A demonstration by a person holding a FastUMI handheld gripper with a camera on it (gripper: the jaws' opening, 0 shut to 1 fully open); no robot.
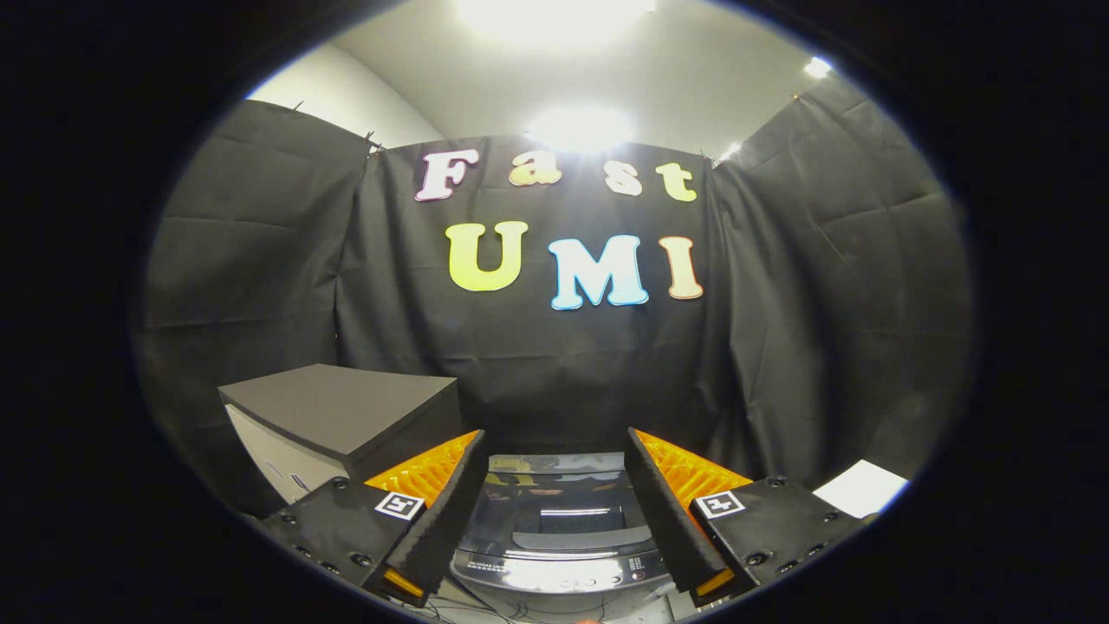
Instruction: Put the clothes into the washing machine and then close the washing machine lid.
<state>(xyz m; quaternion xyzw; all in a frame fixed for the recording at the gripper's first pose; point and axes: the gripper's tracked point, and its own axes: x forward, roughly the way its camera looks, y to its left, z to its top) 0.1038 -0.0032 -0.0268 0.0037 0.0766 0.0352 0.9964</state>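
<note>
The tongs, a two-finger hand-held gripper (554,511), stand wide apart and hold nothing; each finger carries a square printed marker on its mount. Between the fingers and below them lies the top-loading washing machine (559,576) with a glossy dark glass lid (554,511) and a pale control strip along its near edge. The lid lies flat and closed, its glass mirroring the ceiling lamps. Just beside the left finger stands a box-like cabinet with a dark grey slab top and pale sides (342,416). Beyond the right finger lies a white flat sheet or board (862,487), cut off, so its nature cannot be told. A black cloth wall (823,303) closes the booth behind.

No clothes can be made out. The drum is hidden under the reflecting lid, so whether garments lie inside cannot be told. This scene therefore fits two stages: a load inside under a shut lid, or a closed machine with garments lying elsewhere.

Risks, as judged: the smooth glass offers little hold, so a finger set on it may slip. Glare hides the lid's edge and any handle, which invites a misplaced contact. The cabinet close to the left finger may be struck on a sideways move. Loose cables (485,607) seem to trail near the machine's front, faintly seen.
</note>
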